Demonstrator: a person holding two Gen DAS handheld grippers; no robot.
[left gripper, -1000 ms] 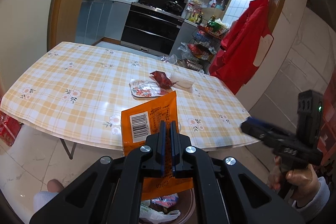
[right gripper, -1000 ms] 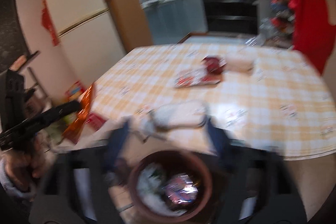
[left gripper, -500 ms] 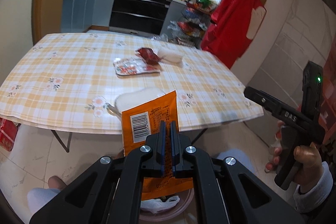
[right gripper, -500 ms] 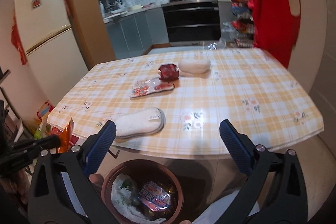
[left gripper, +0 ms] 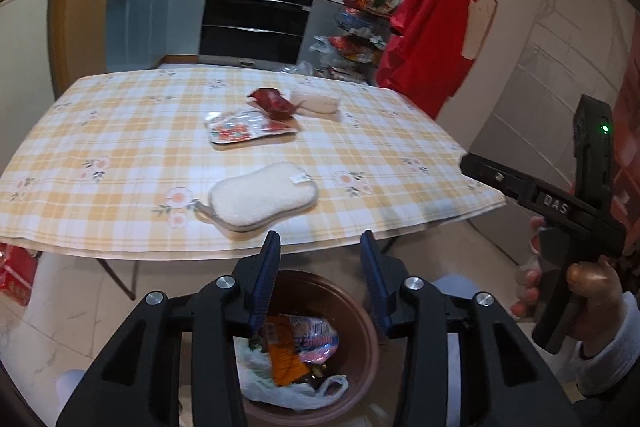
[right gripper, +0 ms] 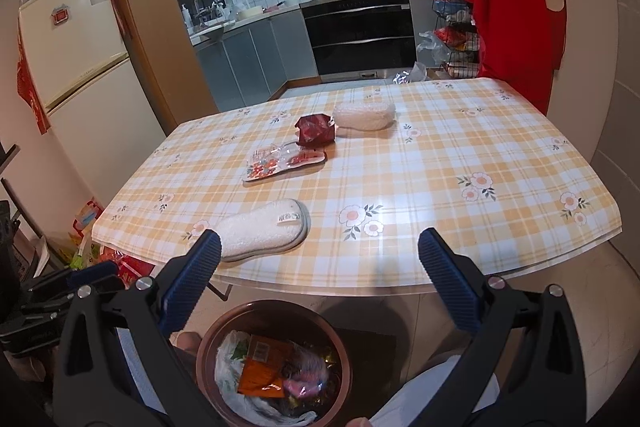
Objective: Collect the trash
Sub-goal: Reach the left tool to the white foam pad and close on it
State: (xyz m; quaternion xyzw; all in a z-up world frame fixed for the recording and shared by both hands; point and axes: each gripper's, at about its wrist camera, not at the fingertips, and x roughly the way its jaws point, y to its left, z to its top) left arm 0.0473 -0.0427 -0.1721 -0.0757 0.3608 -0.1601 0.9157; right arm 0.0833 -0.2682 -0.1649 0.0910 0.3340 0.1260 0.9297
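Note:
An orange snack wrapper (left gripper: 284,355) (right gripper: 262,367) lies inside the brown trash bin (left gripper: 366,331) (right gripper: 208,339) on the floor, on top of other rubbish. My left gripper (left gripper: 320,247) hangs above the bin with its jaws opening and nothing between them. Over the same bin my right gripper (right gripper: 318,243) stands wide open and empty. On the checked table (left gripper: 120,147) (right gripper: 480,147) lie a dark red wrapper (left gripper: 274,101) (right gripper: 316,131) and a flat printed packet (left gripper: 244,127) (right gripper: 280,163).
A white sponge pad (left gripper: 264,195) (right gripper: 260,229) lies near the table's front edge, a white bundle (left gripper: 318,101) (right gripper: 364,115) farther back. A red garment (left gripper: 432,27) hangs at the right. A fridge (right gripper: 76,67) stands left, kitchen counters behind.
My left gripper's jaws have parted and the orange wrapper has dropped from them into the bin. Both grippers came lower and closer over the bin, then held still.

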